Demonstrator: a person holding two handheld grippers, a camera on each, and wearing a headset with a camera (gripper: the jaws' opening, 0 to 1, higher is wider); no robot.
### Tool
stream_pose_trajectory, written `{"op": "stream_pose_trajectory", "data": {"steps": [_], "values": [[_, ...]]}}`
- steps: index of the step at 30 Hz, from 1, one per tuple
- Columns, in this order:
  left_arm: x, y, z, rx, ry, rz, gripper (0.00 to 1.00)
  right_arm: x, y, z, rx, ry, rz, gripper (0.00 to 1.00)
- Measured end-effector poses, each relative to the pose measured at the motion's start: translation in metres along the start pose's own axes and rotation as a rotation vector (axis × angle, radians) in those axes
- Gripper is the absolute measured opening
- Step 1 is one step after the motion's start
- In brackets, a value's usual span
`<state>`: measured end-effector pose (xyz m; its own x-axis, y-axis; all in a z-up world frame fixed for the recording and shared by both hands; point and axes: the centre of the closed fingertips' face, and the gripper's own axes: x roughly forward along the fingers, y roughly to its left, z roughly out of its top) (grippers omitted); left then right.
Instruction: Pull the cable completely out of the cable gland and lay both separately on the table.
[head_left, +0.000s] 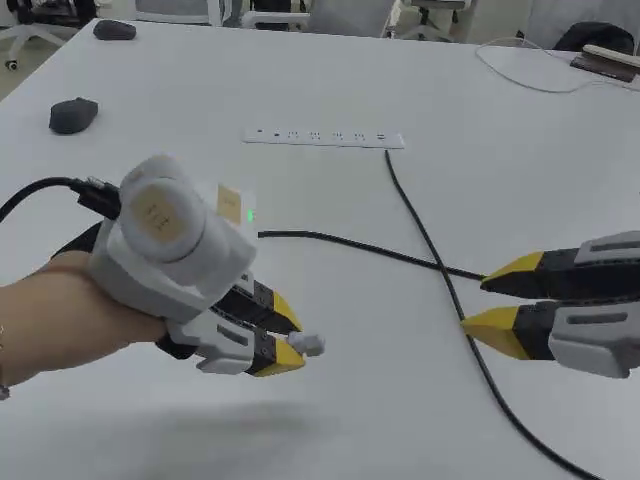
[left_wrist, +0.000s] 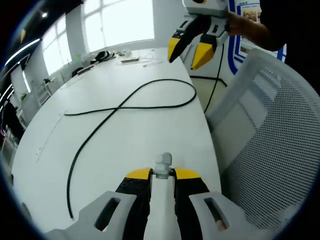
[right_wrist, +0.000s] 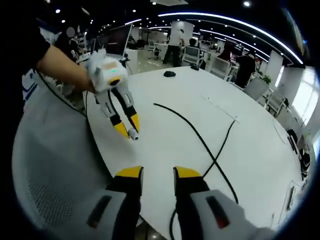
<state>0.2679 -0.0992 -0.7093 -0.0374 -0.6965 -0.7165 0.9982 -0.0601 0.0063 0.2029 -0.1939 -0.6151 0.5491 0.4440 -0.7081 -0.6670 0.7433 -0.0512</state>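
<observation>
A small white cable gland (head_left: 311, 345) is pinched between the yellow tips of my left gripper (head_left: 295, 340), which is shut on it just above the white table (head_left: 350, 400). In the left gripper view the gland (left_wrist: 163, 164) stands up between the jaws of that gripper (left_wrist: 162, 173). The black cable (head_left: 440, 270) lies loose on the table, crossing over itself, apart from the gland. My right gripper (head_left: 476, 303) hovers open near the cable's crossing with nothing in it. The right gripper view shows its own open jaws (right_wrist: 157, 172), the gland (right_wrist: 133, 134) and the cable (right_wrist: 200, 140).
A white power strip (head_left: 322, 137) lies at the table's middle back. Two dark mice (head_left: 73, 115) (head_left: 114, 29) sit at the far left. A white mesh chair (left_wrist: 270, 125) stands at the table's near edge. Office chairs line the far side.
</observation>
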Motion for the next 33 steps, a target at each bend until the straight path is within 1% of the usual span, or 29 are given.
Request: {"op": "stream_pose_trajectory", "data": {"steps": [1, 2, 4, 5, 6, 8, 9, 10, 11, 12, 13, 14, 15, 16, 17, 18, 20, 22, 24, 25, 27, 28, 29, 30, 31, 32, 33], "values": [[0.006, 0.000, -0.006, -0.072, -0.010, -0.014, 0.17, 0.000, 0.005, -0.002, -0.010, 0.001, -0.004, 0.24], [0.009, 0.000, -0.008, -0.083, -0.024, -0.020, 0.17, 0.000, 0.011, -0.007, -0.008, 0.013, -0.006, 0.24], [0.017, 0.002, -0.019, -0.104, -0.009, -0.031, 0.17, 0.002, 0.017, -0.011, 0.008, 0.020, -0.003, 0.23], [0.019, 0.002, -0.020, -0.111, -0.006, -0.028, 0.17, 0.003, 0.020, -0.010, 0.011, 0.019, -0.003, 0.23], [0.024, 0.002, -0.027, -0.092, 0.007, -0.027, 0.17, 0.004, 0.022, -0.010, 0.010, 0.018, 0.003, 0.23], [0.030, -0.001, -0.035, -0.072, 0.036, -0.034, 0.17, 0.003, 0.023, -0.007, 0.010, 0.007, 0.003, 0.22], [0.031, -0.003, -0.037, -0.075, 0.042, -0.033, 0.17, 0.003, 0.022, -0.005, 0.012, 0.000, -0.002, 0.23], [0.032, -0.004, -0.043, -0.049, 0.072, -0.026, 0.17, 0.002, 0.023, -0.004, 0.015, -0.008, -0.007, 0.22], [0.031, -0.004, -0.047, -0.044, 0.093, -0.020, 0.17, 0.002, 0.022, -0.001, 0.022, -0.017, -0.013, 0.22], [0.032, -0.002, -0.038, -0.044, 0.027, -0.013, 0.18, 0.000, 0.023, -0.001, 0.024, -0.021, -0.017, 0.22], [0.030, 0.000, -0.045, -0.076, 0.072, -0.010, 0.18, 0.000, 0.023, 0.000, 0.023, -0.023, -0.020, 0.23], [0.029, 0.002, -0.044, -0.094, 0.068, -0.010, 0.18, -0.001, 0.024, -0.001, 0.023, -0.022, -0.020, 0.23], [0.029, 0.001, -0.044, -0.093, 0.072, -0.009, 0.20, -0.002, 0.025, -0.002, 0.021, -0.019, -0.022, 0.23], [0.027, 0.002, -0.044, -0.088, 0.071, -0.001, 0.23, -0.002, 0.025, -0.003, 0.019, -0.016, -0.025, 0.23], [0.023, 0.002, -0.043, -0.084, 0.067, 0.012, 0.30, -0.003, 0.026, -0.004, 0.018, -0.010, -0.028, 0.23], [0.020, 0.003, -0.042, -0.091, 0.066, 0.015, 0.33, -0.004, 0.026, -0.005, 0.018, -0.007, -0.031, 0.23], [0.010, 0.002, -0.036, -0.118, 0.052, 0.029, 0.38, -0.005, 0.027, -0.006, 0.018, -0.004, -0.032, 0.24], [-0.003, -0.004, -0.026, -0.131, 0.037, 0.029, 0.37, -0.006, 0.030, -0.005, 0.017, -0.001, -0.026, 0.24], [-0.019, -0.012, -0.015, -0.160, 0.018, 0.029, 0.36, -0.007, 0.034, -0.005, 0.014, 0.004, -0.022, 0.25], [-0.029, -0.018, -0.005, -0.195, -0.006, 0.025, 0.36, -0.008, 0.035, -0.004, 0.013, 0.004, -0.021, 0.25], [-0.045, -0.025, 0.008, -0.216, -0.032, 0.041, 0.36, -0.011, 0.037, -0.002, 0.017, 0.001, -0.016, 0.26], [-0.057, -0.029, 0.016, -0.231, -0.044, 0.053, 0.36, -0.014, 0.038, -0.001, 0.022, -0.003, -0.011, 0.26], [-0.065, -0.032, 0.021, -0.250, -0.053, 0.058, 0.36, -0.015, 0.039, -0.001, 0.026, -0.005, -0.008, 0.26], [-0.076, -0.037, 0.028, -0.311, -0.067, 0.071, 0.37, -0.017, 0.040, 0.000, 0.030, -0.009, -0.005, 0.26], [-0.085, -0.038, 0.034, -0.348, -0.095, 0.089, 0.37, -0.018, 0.041, 0.000, 0.035, -0.010, -0.002, 0.27], [-0.093, -0.038, 0.044, -0.363, -0.148, 0.114, 0.37, -0.020, 0.043, -0.001, 0.050, -0.010, 0.005, 0.27], [-0.105, -0.042, 0.050, -0.400, -0.178, 0.136, 0.36, -0.020, 0.044, -0.001, 0.064, -0.014, 0.011, 0.27]]}}
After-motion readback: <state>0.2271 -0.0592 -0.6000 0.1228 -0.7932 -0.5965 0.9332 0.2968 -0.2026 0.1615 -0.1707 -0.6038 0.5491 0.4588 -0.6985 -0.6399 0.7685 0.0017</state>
